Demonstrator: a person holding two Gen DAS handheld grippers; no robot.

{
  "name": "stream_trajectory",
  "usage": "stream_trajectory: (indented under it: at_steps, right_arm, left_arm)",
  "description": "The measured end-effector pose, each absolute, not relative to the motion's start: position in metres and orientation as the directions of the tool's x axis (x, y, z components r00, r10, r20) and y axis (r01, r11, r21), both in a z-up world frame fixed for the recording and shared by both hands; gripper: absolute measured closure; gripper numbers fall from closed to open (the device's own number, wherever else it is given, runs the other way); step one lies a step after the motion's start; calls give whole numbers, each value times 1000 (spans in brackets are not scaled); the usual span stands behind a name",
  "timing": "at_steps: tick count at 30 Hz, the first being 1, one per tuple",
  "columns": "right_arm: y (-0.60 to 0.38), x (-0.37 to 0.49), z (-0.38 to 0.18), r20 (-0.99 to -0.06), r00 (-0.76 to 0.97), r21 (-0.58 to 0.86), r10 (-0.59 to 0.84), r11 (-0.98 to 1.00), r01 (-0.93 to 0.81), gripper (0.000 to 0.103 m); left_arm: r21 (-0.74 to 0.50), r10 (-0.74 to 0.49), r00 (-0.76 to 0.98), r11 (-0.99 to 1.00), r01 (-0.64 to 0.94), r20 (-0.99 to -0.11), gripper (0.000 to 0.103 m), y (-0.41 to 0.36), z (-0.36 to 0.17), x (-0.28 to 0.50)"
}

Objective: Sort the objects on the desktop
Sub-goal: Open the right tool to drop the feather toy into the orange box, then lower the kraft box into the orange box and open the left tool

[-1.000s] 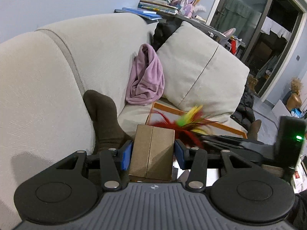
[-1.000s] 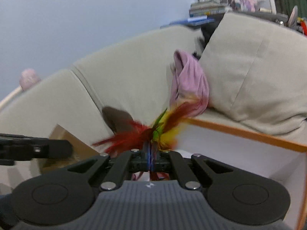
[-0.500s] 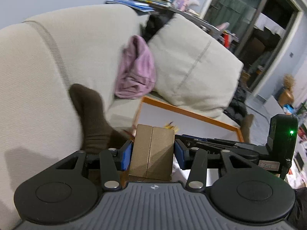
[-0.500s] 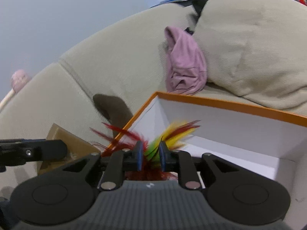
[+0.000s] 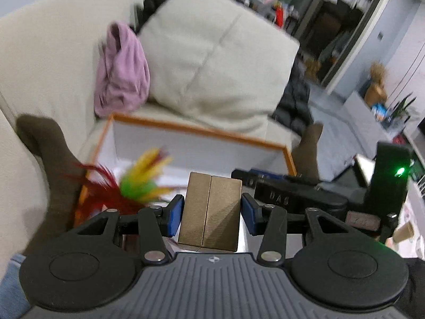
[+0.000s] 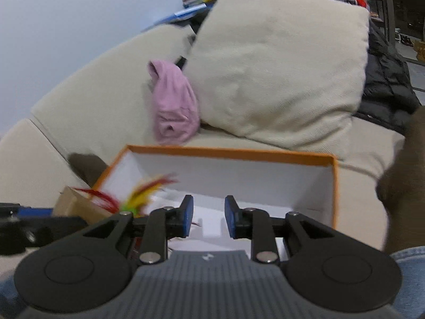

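My left gripper [image 5: 211,214] is shut on a tan cardboard box [image 5: 209,215] and holds it above the near edge of an orange-rimmed white box [image 5: 202,133] on the sofa. My right gripper [image 6: 207,219] is open and empty over that box [image 6: 239,154]. A shuttlecock with red, yellow and green feathers [image 5: 132,183] lies at the left inside corner of the box; it also shows blurred in the right wrist view [image 6: 138,194]. The right gripper's body [image 5: 292,194] is on the right in the left wrist view.
A cream cushion [image 5: 217,61] and a pink cloth [image 5: 122,71] lie behind the box on the sofa. Brown-socked feet [image 5: 50,154] flank the box. A black jacket [image 6: 385,85] lies at the right.
My right gripper opened and let go of the feather shuttlecock, which dropped into the left of the white box. Both grippers tilted down toward the box. The left still holds the cardboard box.
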State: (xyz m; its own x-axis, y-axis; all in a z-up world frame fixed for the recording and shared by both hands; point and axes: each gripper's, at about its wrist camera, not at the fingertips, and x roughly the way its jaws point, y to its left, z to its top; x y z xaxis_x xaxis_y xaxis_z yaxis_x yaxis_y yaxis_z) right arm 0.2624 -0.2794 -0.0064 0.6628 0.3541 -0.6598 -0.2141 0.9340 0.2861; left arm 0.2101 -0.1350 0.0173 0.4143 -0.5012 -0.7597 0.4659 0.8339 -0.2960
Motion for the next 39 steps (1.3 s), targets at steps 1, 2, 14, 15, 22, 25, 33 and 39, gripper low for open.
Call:
stream_trajectory:
  at_steps: [1,2,14,15,22,25,33,39]
  right_arm:
    - [-281,261,-8,-662,659,287,357,933,-217,75]
    - [-282,262,-10,-664,656,287,359,932,-220,76]
    - [-306,265,-20,-667,664,338,338,931,-134,80]
    - [-307,265,-21,-666,666,341,335,931,-126,80]
    - [-312,262,-23,-661,677,342,324,933,-112,79]
    - [-312,261,-23,-661,681,330,316,937,-115,79]
    - [-311,260,-24,-651,679,333,339,932,-146,79]
    - [-309,260,-24,-643,652,381,403,906,-185,79]
  left_arm:
    - [-285,-487,400,837,466,-776,50,-140,12,211]
    - [-270,-468,385,842,466,-796,50,-146,6,212]
    - [-97,-279,270,839,536,-922,50,-197,-41,207]
    - [-92,-271,267,841,534,-925,50,-198,-44,208]
    - [-12,-186,274,845,535,-944,51,-211,-60,204]
    - [51,-136,290,830,555,-947,52,-214,-64,202]
    - [45,-151,292,821,570,-945,51,-209,-61,203]
    - [47,-213,366,809,586,-906,51,-198,-35,194]
